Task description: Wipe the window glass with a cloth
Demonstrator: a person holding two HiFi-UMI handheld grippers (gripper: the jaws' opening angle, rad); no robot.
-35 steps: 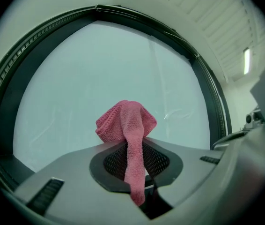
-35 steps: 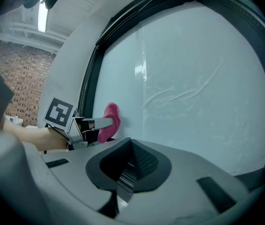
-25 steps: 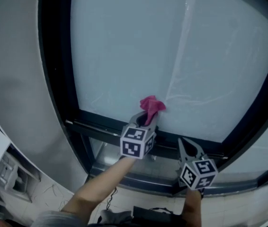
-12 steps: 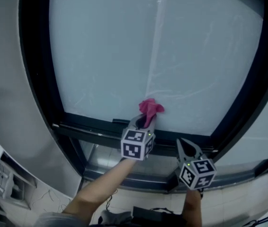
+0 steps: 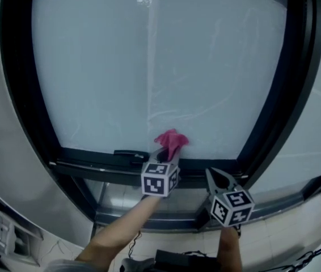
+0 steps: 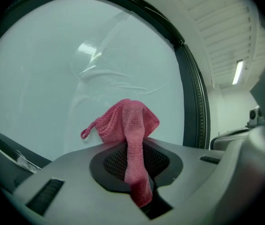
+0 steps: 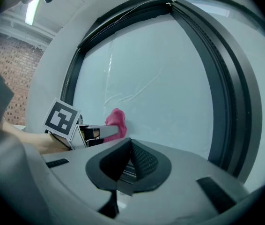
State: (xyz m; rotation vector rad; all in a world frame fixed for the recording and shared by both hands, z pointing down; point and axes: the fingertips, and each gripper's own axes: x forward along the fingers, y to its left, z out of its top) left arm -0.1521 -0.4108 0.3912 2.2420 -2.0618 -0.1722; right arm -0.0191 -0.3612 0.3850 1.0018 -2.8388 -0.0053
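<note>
The pink cloth [image 5: 172,140] is low in the middle of the head view, right at the bottom of the window glass [image 5: 149,67]. I cannot tell if it really touches the glass. The left gripper [image 5: 165,152] has its jaws shut tight on the cloth. The puffy part sticks out past the tips, and a thin strip hangs back between the jaws, so the pinched bit is hidden. The right gripper [image 5: 210,173] is a little lower and to the right, near the bottom bar of the dark frame [image 5: 21,84]. Its jaws are pressed together with nothing in them. Both arms are cut off at the bottom edge, and the top of the window is cut off too. The glass is milky, so nothing shows through it. A thin pale line [image 5: 149,95] runs up the glass with faint streaks beside it, and I cannot tell what they are. A small black latch [image 5: 129,153] sits on the bottom bar, just left of the cloth. In the right gripper view a brick wall [image 7: 15,60] shows at the far left.
</note>
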